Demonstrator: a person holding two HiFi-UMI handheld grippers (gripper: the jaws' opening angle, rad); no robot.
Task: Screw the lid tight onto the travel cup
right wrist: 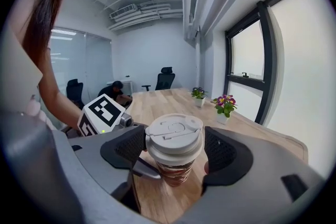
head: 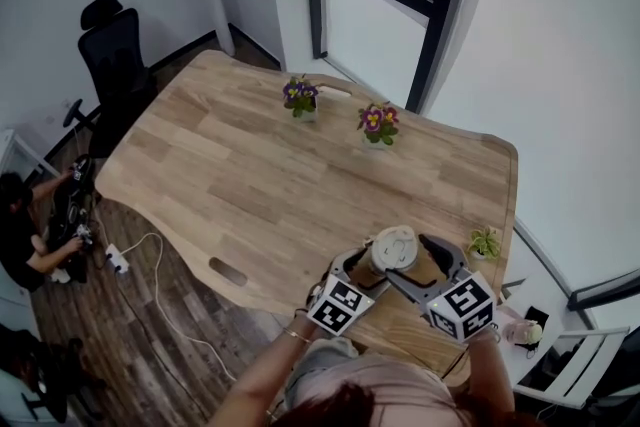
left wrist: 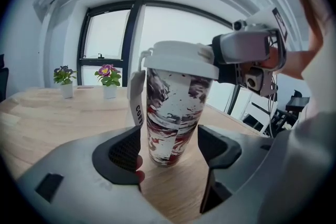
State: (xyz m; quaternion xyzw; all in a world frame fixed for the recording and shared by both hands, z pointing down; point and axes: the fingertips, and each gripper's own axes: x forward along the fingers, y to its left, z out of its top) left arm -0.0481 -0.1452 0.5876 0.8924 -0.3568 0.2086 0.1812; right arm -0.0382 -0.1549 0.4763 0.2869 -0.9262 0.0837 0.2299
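Note:
A travel cup [left wrist: 173,113] with a red, black and white pattern stands upright on the wooden table [head: 260,185], near its front right edge. A white lid [left wrist: 178,60] sits on top, and a strap hangs down the cup's left side. My left gripper [left wrist: 169,152] is open around the lower body, its pads [left wrist: 122,152] clear of the cup wall. My right gripper [right wrist: 174,150] is open around the lid [right wrist: 174,135] at rim height, with a gap on the right side. In the head view both grippers [head: 362,273] [head: 418,267] flank the cup [head: 392,250].
Two potted flowers [head: 300,98] [head: 377,125] stand at the table's far side by the window. A small green plant [head: 485,242] sits at the right edge. A black office chair [head: 115,45] and a person crouching on the floor [head: 25,235] are to the left.

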